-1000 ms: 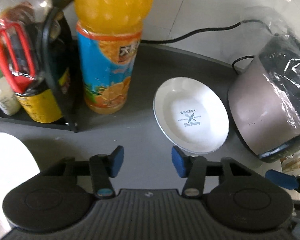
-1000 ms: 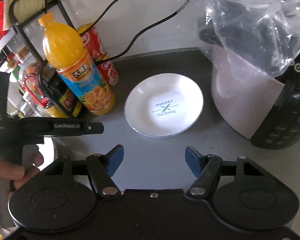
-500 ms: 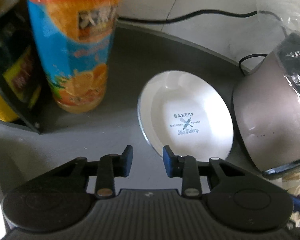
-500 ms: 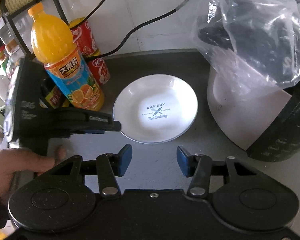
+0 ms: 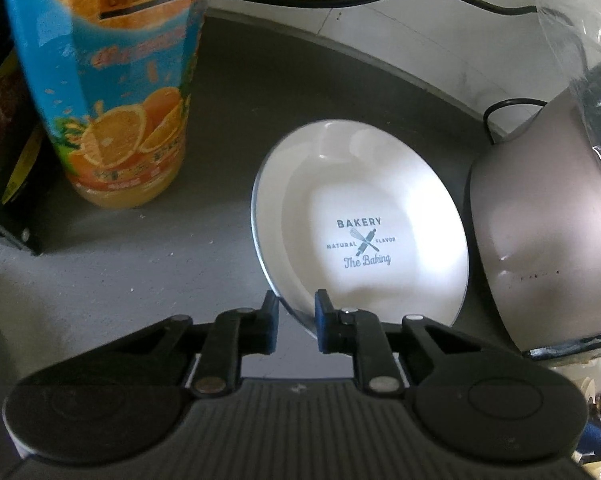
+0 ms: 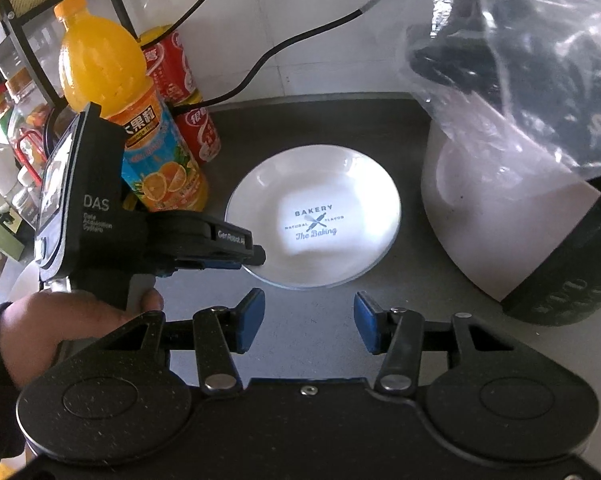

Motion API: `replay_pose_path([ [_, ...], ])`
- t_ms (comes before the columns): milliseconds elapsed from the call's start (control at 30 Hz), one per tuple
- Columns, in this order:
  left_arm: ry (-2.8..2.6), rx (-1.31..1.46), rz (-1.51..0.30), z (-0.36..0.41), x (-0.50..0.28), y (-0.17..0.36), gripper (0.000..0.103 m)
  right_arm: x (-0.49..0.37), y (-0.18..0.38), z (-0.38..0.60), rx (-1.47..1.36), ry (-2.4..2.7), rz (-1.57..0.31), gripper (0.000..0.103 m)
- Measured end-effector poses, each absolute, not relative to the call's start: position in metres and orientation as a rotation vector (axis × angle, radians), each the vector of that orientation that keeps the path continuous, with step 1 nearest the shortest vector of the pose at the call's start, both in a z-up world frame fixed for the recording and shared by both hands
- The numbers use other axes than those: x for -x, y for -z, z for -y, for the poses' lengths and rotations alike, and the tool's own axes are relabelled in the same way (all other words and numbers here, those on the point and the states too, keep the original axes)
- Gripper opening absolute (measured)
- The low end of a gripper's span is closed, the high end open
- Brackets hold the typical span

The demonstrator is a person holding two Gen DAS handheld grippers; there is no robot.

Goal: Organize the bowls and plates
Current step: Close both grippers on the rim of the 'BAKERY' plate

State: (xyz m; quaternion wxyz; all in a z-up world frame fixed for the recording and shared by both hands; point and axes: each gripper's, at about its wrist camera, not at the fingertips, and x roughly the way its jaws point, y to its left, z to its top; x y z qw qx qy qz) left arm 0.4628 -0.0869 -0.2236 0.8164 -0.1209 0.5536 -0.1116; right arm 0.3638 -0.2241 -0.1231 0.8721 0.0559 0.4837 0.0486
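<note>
My left gripper (image 5: 296, 314) straddles the rim of the glossy round white plate (image 5: 360, 224), contact unclear. My right gripper (image 6: 309, 320) hangs apart. The plastic bottle (image 6: 132, 120) holds orange juice.

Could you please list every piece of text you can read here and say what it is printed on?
"BAKERY / NATURAL FLAVOR / The Baking": white plate
"DAS": left gripper body
"GenRobot.AI": its arm
"Orange": orange juice bottle; Chinese brand blurred
Red cans: Chinese script, unreadable
</note>
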Motion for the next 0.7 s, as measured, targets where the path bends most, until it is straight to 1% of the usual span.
replay_pose_path([
  [467,0.231,0.218,-1.208,0.061,-0.446,0.223,0.015,-0.374,0.138,0.217,-0.092,-0.102,-1.066,0.049],
  [700,0.186,0.199,-1.265,0.044,-0.433,0.221,0.016,-0.376,0.149,0.217,-0.107,-0.103,-1.098,0.049],
])
